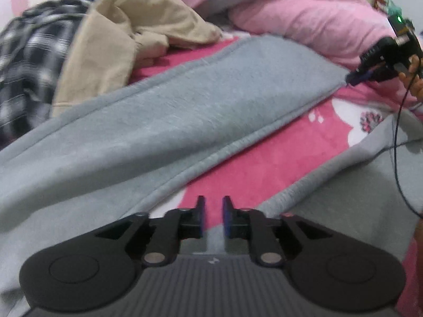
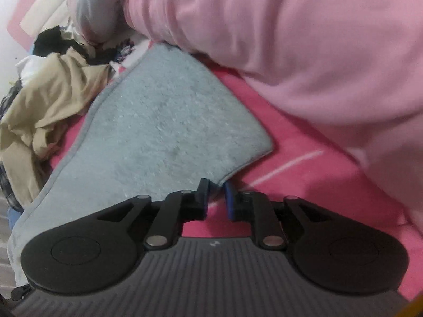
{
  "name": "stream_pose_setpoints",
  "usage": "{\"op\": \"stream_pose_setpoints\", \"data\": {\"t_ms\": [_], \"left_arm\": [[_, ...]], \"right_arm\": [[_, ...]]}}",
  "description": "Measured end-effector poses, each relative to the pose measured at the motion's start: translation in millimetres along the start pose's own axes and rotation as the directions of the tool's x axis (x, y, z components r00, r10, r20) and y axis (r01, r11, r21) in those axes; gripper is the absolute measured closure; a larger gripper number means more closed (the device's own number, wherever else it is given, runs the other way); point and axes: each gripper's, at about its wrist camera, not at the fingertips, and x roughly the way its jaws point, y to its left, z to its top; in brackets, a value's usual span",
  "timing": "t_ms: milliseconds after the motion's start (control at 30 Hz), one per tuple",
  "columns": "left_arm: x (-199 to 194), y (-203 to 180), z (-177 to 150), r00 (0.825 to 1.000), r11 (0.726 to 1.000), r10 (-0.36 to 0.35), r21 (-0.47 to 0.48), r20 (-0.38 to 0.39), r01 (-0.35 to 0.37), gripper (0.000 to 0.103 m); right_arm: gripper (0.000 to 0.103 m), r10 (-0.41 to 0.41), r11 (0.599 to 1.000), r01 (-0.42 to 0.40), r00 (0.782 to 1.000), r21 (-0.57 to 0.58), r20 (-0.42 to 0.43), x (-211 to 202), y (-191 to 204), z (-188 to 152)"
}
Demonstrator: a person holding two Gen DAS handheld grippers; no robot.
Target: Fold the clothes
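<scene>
A grey fleece garment (image 1: 185,121) lies spread across the pink bed cover (image 1: 264,163), one long strip running diagonally. My left gripper (image 1: 214,211) hovers low over its near part, open by a narrow gap, with nothing between the fingers. My right gripper (image 2: 216,195) is also slightly open. The pointed corner of the grey garment (image 2: 169,126) lies right at its fingertips, and the pads do not press on it. In the left wrist view the right gripper (image 1: 353,79), held by a hand, sits at that far corner.
A crumpled beige garment (image 1: 111,47) and a black-and-white plaid one (image 1: 29,60) are piled at the left. A bulky pink blanket (image 2: 290,39) is bunched along the far side. A black cable (image 1: 396,145) hangs from the right gripper.
</scene>
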Motion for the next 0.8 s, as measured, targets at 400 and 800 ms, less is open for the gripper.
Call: {"op": "stream_pose_setpoints", "data": {"t_ms": [400, 800], "left_arm": [[-7, 11, -27, 0.954, 0.882, 0.299, 0.376, 0.02, -0.285, 0.067], [12, 13, -38, 0.947, 0.855, 0.317, 0.417, 0.047, -0.307, 0.097]], "right_arm": [[0.078, 0.216, 0.699, -0.142, 0.976, -0.701, 0.018, -22, 163, 0], [0.061, 0.222, -0.163, -0.302, 0.916, -0.939, -0.333, 108, 373, -60]]}}
